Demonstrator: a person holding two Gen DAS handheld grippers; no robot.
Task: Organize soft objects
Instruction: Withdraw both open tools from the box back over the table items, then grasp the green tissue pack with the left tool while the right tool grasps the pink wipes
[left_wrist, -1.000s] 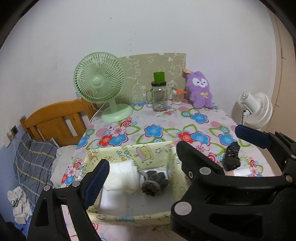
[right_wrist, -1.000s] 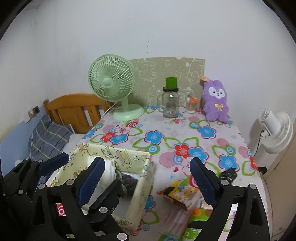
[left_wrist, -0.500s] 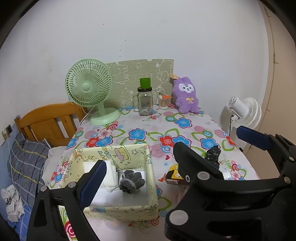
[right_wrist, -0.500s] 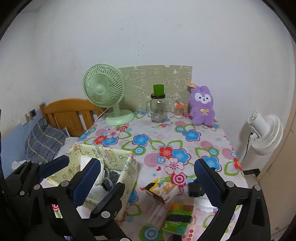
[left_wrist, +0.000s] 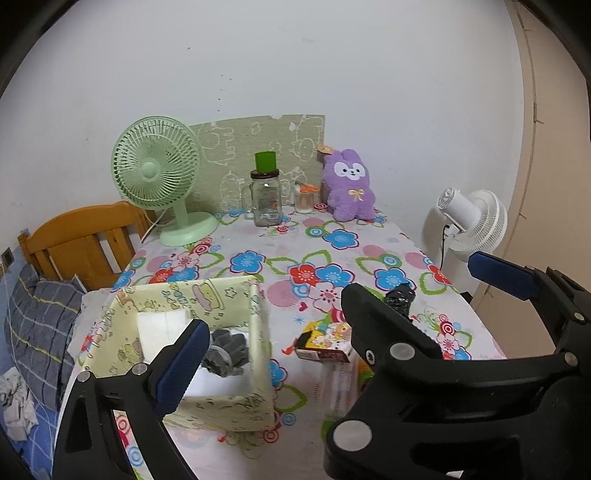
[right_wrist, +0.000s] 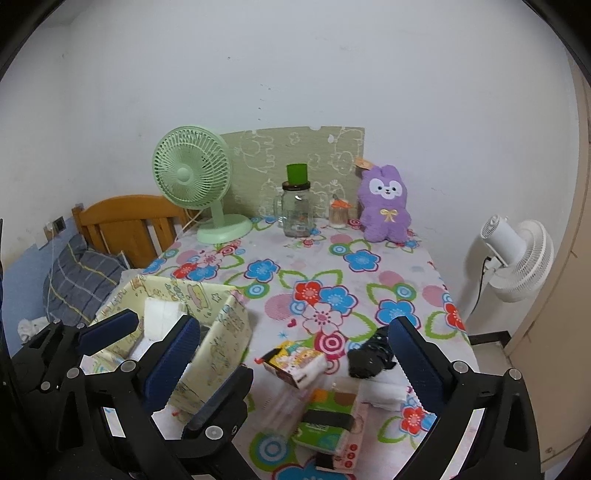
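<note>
A yellow cartoon-print fabric box (left_wrist: 221, 295) stands at the table's near left. It holds a white folded cloth (left_wrist: 162, 325) and a grey knitted piece (left_wrist: 225, 350). To its right lie a black soft bundle (right_wrist: 369, 354), a cartoon carton (right_wrist: 295, 362), a white pad (right_wrist: 380, 393) and a green tissue pack (right_wrist: 325, 424). A purple plush rabbit (right_wrist: 386, 210) sits at the far edge. My left gripper (left_wrist: 337, 293) hovers above the near edge, its jaws opening with nothing between them. My right gripper (right_wrist: 293, 321) hangs beside it, open and holding nothing, with its left finger between the left gripper's fingers.
At the back of the flowered tablecloth (left_wrist: 332, 240) stand a green desk fan (left_wrist: 155, 166), a glass jar with a green lid (left_wrist: 266, 199) and a small toothpick jar (left_wrist: 304, 199). A white floor fan (left_wrist: 472, 218) stands off the right edge. A wooden headboard (left_wrist: 85, 240) and pillow are on the left.
Both grippers have drawn back from the table, so the box and the clutter look smaller and farther. Both pairs of jaws stand a little wider. Nothing on the table has moved.
</note>
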